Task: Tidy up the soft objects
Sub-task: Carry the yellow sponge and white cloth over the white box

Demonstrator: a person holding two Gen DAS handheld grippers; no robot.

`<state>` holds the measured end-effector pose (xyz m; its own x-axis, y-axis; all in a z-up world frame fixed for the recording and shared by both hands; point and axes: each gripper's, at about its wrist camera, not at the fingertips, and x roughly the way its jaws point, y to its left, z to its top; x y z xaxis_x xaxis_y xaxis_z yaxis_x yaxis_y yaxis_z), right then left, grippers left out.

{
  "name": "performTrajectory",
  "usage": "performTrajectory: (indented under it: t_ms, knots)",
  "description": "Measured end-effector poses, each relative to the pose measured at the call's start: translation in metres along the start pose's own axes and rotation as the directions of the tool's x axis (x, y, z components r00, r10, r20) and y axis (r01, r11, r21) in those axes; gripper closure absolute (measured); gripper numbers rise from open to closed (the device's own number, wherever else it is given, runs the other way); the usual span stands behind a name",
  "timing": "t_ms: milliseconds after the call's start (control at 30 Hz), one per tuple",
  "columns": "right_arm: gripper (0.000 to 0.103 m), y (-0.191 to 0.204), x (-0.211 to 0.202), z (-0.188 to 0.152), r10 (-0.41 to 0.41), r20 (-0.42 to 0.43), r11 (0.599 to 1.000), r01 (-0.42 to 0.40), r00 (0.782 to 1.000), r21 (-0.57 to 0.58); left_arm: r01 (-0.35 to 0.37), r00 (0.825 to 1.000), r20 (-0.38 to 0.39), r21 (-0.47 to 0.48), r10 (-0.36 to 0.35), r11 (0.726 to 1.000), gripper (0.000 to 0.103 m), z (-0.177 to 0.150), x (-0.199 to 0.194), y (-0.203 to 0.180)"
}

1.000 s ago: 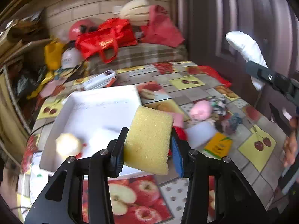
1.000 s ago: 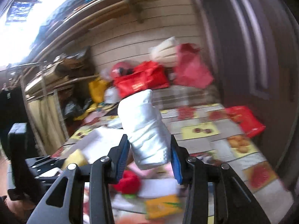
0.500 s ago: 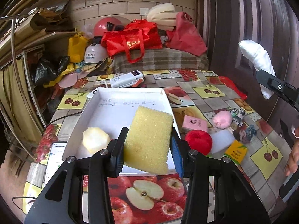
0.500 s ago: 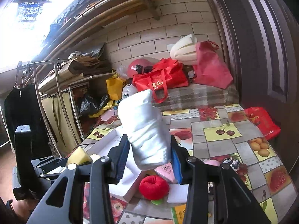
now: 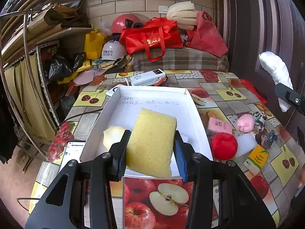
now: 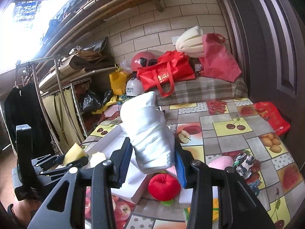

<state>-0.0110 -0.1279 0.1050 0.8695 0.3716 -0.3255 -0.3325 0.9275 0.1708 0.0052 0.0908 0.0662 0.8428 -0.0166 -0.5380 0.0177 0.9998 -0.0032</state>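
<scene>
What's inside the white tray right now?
The white tray holds a pale yellow foam lump near its left wall and handwriting on its floor. The yellow sponge, clamped in the left hand-held gripper, hides the near part.

A yellow sponge point(image 5: 151, 143), a white tray point(image 5: 198, 118), a red plush apple point(image 5: 224, 146), a pink pompom point(image 5: 246, 123) and a silvery-white bundle point(image 6: 150, 135) over a tablecloth point(image 5: 225, 93) patterned with cherries and apples

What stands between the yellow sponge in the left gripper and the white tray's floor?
Nothing visible. The yellow sponge, clamped in the left gripper, hangs over the white tray; a pale foam piece lies to its left.
</scene>
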Motion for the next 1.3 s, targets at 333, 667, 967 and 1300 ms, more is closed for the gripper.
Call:
performTrajectory:
  t_ms: [333, 667, 967, 1300]
  knots:
    - [0.060, 0.006, 0.006, 0.000, 0.013, -0.020, 1.000, -0.013, 1.000, -0.013, -0.002, 1.000, 0.001, -0.002, 0.002, 1.000, 0.060, 0.001, 0.000, 0.004]
    - [0.060, 0.020, 0.021, 0.007, 0.069, -0.058, 0.997, -0.070, 0.996, -0.015, -0.011, 1.000, 0.006, -0.013, 0.011, 1.000, 0.060, 0.003, -0.001, 0.013]
    - [0.060, 0.036, 0.045, 0.022, 0.109, -0.084, 0.994, -0.110, 0.990, -0.002, -0.007, 1.000, 0.029, -0.001, 0.007, 1.000, 0.060, 0.022, 0.007, 0.009]
    - [0.060, 0.049, 0.114, 0.018, 0.111, -0.216, 0.993, -0.098, 0.970, 0.070, -0.048, 0.998, -0.033, -0.110, 0.045, 0.993, 0.060, 0.072, 0.059, 0.060]
